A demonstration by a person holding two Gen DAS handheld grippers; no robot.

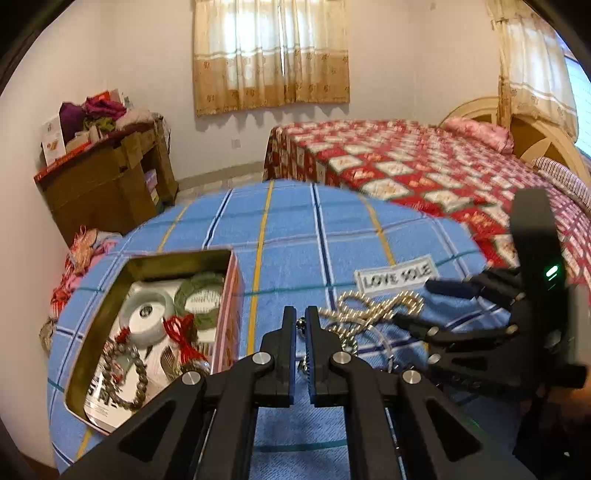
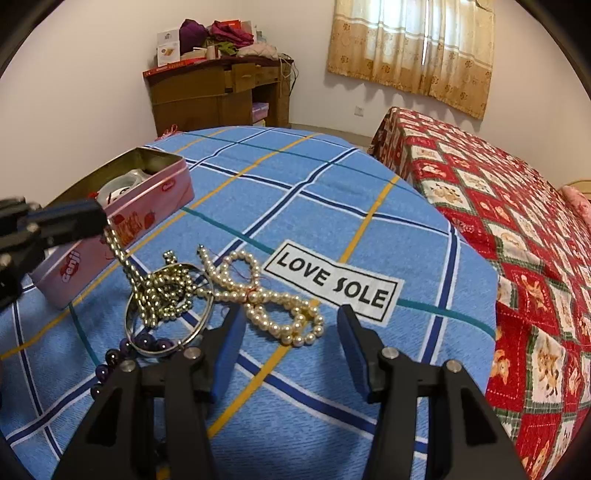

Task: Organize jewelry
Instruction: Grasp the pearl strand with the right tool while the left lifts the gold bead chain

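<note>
Pinching the gold bead chain [image 2: 122, 254], the left gripper [image 1: 301, 325] is clamped; the right gripper [image 2: 291, 325] gapes wide.

We see white walls [image 2: 92, 92] and a window with beige curtains [image 1: 271, 55], daylight glowing through them. A wooden cabinet [image 2: 218, 96] stands in the corner, piled with what may be clothes [image 2: 221, 35]. A bed [image 1: 424, 166] under a red patterned quilt fills the right side.

Home bedroom: made bed [image 1: 424, 166] under red patchwork quilt, pink pillow [image 1: 476, 133] at its headboard, curtained window [image 1: 271, 55] behind, cluttered wooden dresser [image 2: 218, 92] beyond its foot.
</note>
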